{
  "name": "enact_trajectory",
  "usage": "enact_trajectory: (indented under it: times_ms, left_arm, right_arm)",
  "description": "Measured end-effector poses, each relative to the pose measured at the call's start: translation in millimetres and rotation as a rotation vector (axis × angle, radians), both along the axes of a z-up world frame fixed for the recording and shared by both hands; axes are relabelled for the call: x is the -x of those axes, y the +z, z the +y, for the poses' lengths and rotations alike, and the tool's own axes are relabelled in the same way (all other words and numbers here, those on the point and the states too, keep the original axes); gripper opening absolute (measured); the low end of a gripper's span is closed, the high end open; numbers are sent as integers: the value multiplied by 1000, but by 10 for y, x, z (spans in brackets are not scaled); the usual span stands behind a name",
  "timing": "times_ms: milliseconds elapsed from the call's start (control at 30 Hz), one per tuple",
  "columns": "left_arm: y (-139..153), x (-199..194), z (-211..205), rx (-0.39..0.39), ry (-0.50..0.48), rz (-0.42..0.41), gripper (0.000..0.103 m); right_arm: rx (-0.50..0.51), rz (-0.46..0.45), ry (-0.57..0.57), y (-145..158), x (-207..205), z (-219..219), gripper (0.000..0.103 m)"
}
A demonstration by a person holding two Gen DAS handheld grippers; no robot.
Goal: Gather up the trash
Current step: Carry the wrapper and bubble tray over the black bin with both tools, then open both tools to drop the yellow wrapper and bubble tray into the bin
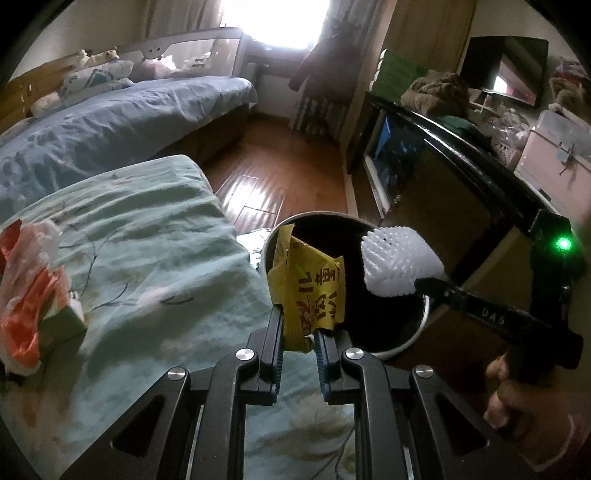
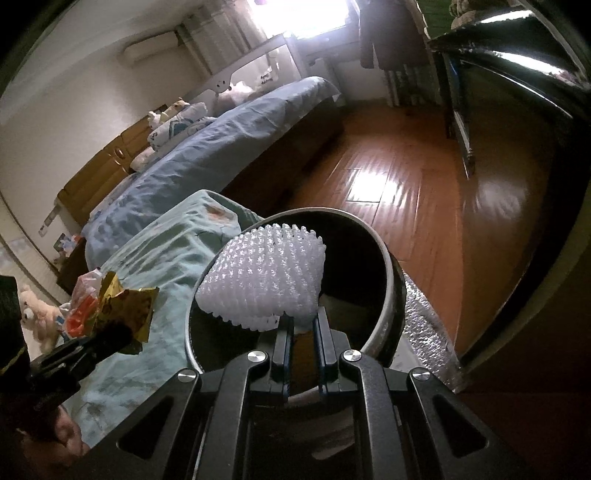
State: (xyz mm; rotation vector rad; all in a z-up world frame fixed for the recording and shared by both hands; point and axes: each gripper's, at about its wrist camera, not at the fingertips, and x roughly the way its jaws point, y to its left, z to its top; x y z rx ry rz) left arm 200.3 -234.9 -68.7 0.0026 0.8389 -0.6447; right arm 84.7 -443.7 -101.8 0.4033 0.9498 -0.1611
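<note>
Both pictures are rather dim, and the only strong light comes from the window [image 1: 277, 22] at the far end of the room, which is burnt out to pure white. This daylight makes bright glare patches on the wooden floor [image 2: 373, 184] and a shine on the dark cabinet [image 2: 517, 44] at the right. The inside of the bin [image 1: 384, 317] is almost black, with no detail. The fisheye lens bends straight lines strongly near the edges, and the corners are black. The orange bag [image 1: 26, 295] at the left looks soft and smeared.
</note>
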Motion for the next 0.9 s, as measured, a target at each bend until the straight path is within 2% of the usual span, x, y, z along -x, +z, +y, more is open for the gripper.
enact_trajectory:
  times_ms: [467,567,633,667,700,733,900]
  left_arm:
    - [-45,-208,-326,-13,-17,25,14]
    - [-59,-238,-387,-18,-20,30,15]
    - [-68,-258,-422,-21,-23,37,23]
    - [-70,-262,-428,-21,-21,40,26]
    - [-71,-268,-436,-25,-18,45,38]
    - [-64,-264,-426,-24,-12,41,44]
    - [-47,-185,-351,-12,-8,40,48]
  right_arm:
    - [22,47,-5,-83,-156,-99,11]
    - [35,50,0,-66,-195,-82,14]
    - [46,58,0,-69,-215,-89,15]
    - [52,65,-2,-73,-228,-94,17]
    - [53,73,-3,-82,-235,-99,23]
    - [52,76,-4,-83,-239,-100,25]
    - [48,63,-11,-59,-188,-92,47]
